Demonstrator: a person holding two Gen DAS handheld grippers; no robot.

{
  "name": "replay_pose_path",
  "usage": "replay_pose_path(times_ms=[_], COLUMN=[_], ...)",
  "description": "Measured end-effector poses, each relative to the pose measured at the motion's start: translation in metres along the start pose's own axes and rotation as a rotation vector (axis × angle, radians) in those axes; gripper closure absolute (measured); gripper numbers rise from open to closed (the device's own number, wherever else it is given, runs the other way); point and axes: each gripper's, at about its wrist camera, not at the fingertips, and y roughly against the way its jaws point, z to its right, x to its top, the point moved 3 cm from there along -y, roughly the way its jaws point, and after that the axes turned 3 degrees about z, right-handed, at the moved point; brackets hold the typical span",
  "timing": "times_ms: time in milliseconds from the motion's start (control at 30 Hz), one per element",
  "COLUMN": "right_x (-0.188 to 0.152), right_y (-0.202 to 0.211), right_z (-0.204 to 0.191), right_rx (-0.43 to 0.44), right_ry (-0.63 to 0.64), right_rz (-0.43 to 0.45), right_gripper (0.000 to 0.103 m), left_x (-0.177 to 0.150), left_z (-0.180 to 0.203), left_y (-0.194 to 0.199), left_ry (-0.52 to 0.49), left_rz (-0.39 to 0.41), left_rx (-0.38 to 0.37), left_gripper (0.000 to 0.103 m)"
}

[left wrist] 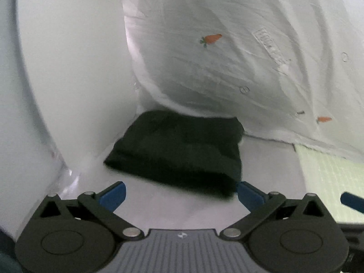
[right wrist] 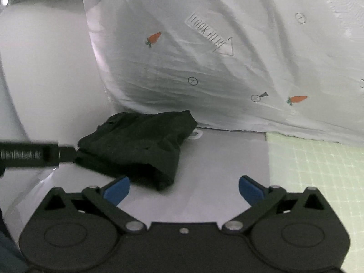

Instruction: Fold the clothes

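Behind folded black garment [left wrist: 179, 150], carrot-print bag [left wrist: 227, 56], white tub [left wrist: 68, 79] left, green mat [left wrist: 329, 177] right

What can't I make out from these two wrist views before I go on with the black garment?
- Black garment: its far edge is tucked under the white carrot-print fabric in the left wrist view; its fold layers are too dark and blurred to count.
- Left gripper, right wrist view: cut off by the left edge.
- Right gripper, left wrist view: only one blue tip shows.
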Motion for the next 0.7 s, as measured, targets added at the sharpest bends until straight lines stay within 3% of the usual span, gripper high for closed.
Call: replay_pose_path(times_ms=[300,700], right_x=[-0.041,-0.068], right_y=[0.071,0.104], right_z=[0.018,0.045], right_rx=[0.058,0.065], right_ry=[0.052,0.051], right_rz=[-0.015,-0.032], right_gripper=[0.000,0.000], left_x=[-0.056,-0.084], left_z=[0.021,0.045], left_y=[0.074,0.105], left_ry=[0.067,0.062], left_rz=[-0.010,-0.025], left_rx=[0.084,0.101], left_gripper=[0.000,0.000])
